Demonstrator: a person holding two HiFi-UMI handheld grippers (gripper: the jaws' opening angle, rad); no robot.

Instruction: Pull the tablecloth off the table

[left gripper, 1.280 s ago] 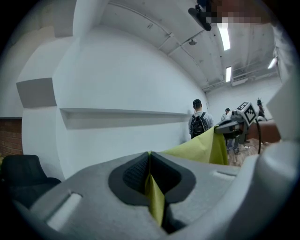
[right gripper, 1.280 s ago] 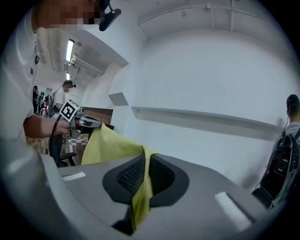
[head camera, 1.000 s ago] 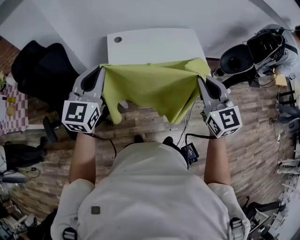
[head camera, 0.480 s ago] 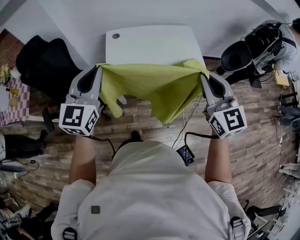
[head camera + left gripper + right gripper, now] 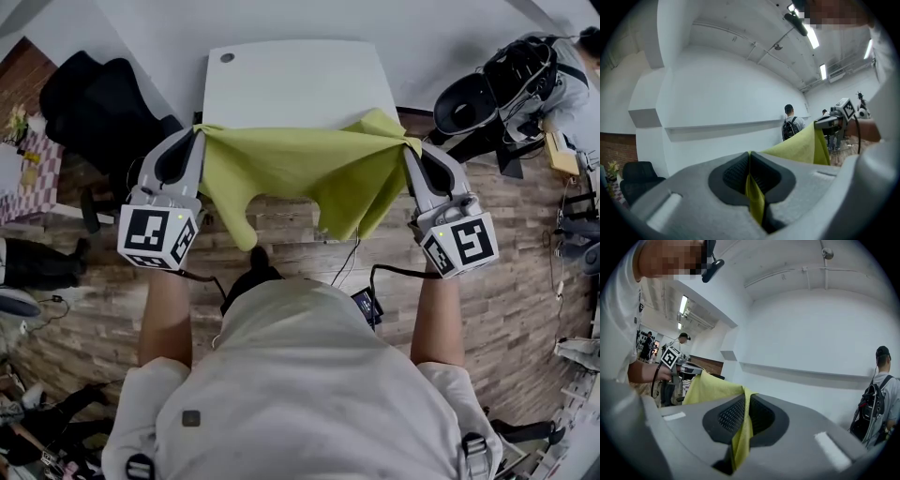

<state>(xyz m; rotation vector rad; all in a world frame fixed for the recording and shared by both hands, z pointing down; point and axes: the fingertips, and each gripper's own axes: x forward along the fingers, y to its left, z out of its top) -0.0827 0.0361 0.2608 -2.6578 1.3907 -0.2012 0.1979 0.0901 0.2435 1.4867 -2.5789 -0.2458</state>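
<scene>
A yellow-green tablecloth (image 5: 300, 173) hangs stretched between my two grippers, off the small white table (image 5: 300, 82), its lower edge drooping over the wooden floor. My left gripper (image 5: 199, 131) is shut on the cloth's left corner (image 5: 753, 199). My right gripper (image 5: 407, 145) is shut on the right corner (image 5: 740, 437). In the left gripper view the cloth (image 5: 801, 147) runs away to the other gripper; in the right gripper view the cloth (image 5: 710, 387) does the same. Both grippers are held in front of my chest, about level.
The white table's top is bare apart from a round cable hole (image 5: 227, 57). A black office chair (image 5: 84, 103) stands at the left, another black chair (image 5: 478, 103) at the right. A cable and a small black device (image 5: 367, 305) lie on the floor by my feet. A person with a backpack (image 5: 876, 399) stands by the white wall.
Both grippers have drawn the cloth back toward me, and its far edge has come off the table's front. The cloth's hanging folds have shifted.
</scene>
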